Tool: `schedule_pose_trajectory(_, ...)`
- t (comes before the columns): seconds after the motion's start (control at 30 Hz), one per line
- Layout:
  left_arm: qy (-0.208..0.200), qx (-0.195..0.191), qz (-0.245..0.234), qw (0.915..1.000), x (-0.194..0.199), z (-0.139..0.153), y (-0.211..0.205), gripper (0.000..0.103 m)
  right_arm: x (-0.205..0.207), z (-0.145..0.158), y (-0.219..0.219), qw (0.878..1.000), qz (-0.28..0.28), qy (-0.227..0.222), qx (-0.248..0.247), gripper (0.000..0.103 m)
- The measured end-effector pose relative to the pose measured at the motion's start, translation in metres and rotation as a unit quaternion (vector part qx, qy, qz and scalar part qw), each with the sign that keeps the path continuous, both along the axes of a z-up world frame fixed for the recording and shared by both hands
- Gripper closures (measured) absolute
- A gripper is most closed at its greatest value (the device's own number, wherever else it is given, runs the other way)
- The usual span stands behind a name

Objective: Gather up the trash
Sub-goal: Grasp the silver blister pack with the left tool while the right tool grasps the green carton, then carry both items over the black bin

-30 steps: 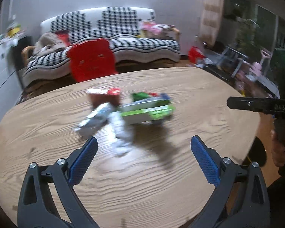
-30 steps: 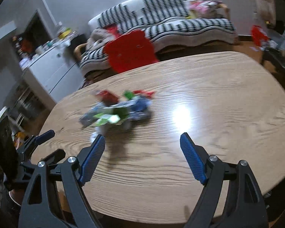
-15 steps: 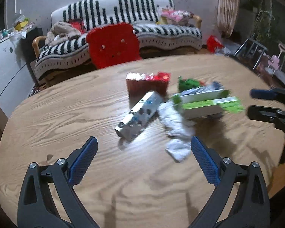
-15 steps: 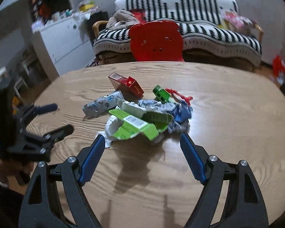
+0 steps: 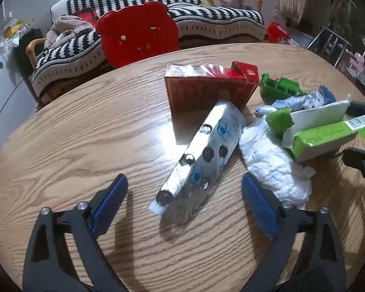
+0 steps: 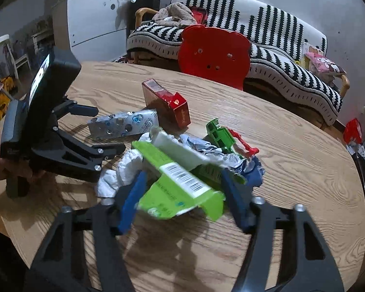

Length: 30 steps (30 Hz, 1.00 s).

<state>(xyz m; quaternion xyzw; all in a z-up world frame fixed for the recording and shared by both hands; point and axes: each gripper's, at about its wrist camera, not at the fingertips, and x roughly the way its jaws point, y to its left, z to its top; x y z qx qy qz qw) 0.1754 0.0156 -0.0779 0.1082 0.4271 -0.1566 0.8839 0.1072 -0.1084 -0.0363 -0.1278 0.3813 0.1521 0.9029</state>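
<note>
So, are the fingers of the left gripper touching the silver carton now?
Apart. In the left wrist view the left gripper is open, and bare table shows between each blue finger and the silver carton.

Two low wrist views across one table (image 5: 60, 133)

The trash pile (image 6: 182, 160) is seen close from the left and from the near edge; sofa (image 5: 206, 17) and red chair (image 6: 214, 56) are shared behind.

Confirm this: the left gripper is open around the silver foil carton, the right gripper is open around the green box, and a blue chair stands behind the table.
One detail is off: the chair behind the table is red, not blue, as both wrist views show. The rest holds: the left gripper is open around the silver foil carton, and the right gripper is open around the green box.
</note>
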Motion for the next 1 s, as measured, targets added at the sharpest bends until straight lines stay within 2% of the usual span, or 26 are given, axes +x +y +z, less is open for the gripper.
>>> schedule_pose_trajectory(0.03, 0.003, -0.003, 0.001, 1.0000, 0.001, 0.000, 0.000, 0.027, 0.002, -0.002, 0.000, 1.000, 0.003, 0.009, 0.004, 0.078)
schedule_pose_trajectory(0.1, 0.008, -0.014, 0.006, 0.9998, 0.002, 0.002, 0.000, 0.050, 0.000, -0.001, -0.001, 1.000, 0.008, 0.010, 0.013, 0.084)
schedule_pose_trajectory(0.13, 0.007, -0.011, 0.009, 0.9999, 0.002, 0.003, 0.000, 0.058, -0.002, 0.001, -0.001, 1.000, 0.009, 0.007, 0.013, 0.088)
schedule_pose_trajectory(0.17, 0.010, -0.010, 0.013, 0.9998, 0.002, 0.005, 0.000, 0.076, -0.006, 0.004, -0.001, 1.000, 0.012, 0.002, 0.013, 0.088)
schedule_pose_trajectory(0.2, 0.014, -0.013, 0.019, 0.9996, 0.003, 0.005, 0.002, 0.081, -0.010, 0.007, -0.002, 1.000, 0.014, -0.002, 0.018, 0.088)
schedule_pose_trajectory(0.3, 0.018, -0.032, 0.038, 0.9986, 0.000, 0.010, 0.010, 0.085, -0.021, 0.020, -0.005, 0.999, 0.015, -0.015, 0.039, 0.088)
schedule_pose_trajectory(0.47, 0.005, -0.034, 0.058, 0.9977, -0.018, 0.031, 0.018, 0.085, -0.041, 0.042, -0.016, 0.996, 0.011, -0.031, 0.079, 0.088)
schedule_pose_trajectory(0.63, -0.007, -0.037, 0.055, 0.9978, -0.045, 0.052, 0.016, 0.085, -0.058, 0.054, -0.027, 0.995, 0.007, -0.037, 0.088, 0.088)
schedule_pose_trajectory(0.83, -0.035, -0.028, 0.036, 0.9984, -0.081, 0.074, -0.020, 0.085, -0.079, 0.065, -0.064, 0.995, -0.023, -0.051, 0.084, 0.088)
schedule_pose_trajectory(1.0, -0.048, -0.060, -0.001, 0.9971, -0.102, 0.093, -0.078, 0.085, -0.115, 0.080, -0.135, 0.991, -0.085, -0.071, 0.080, 0.088)
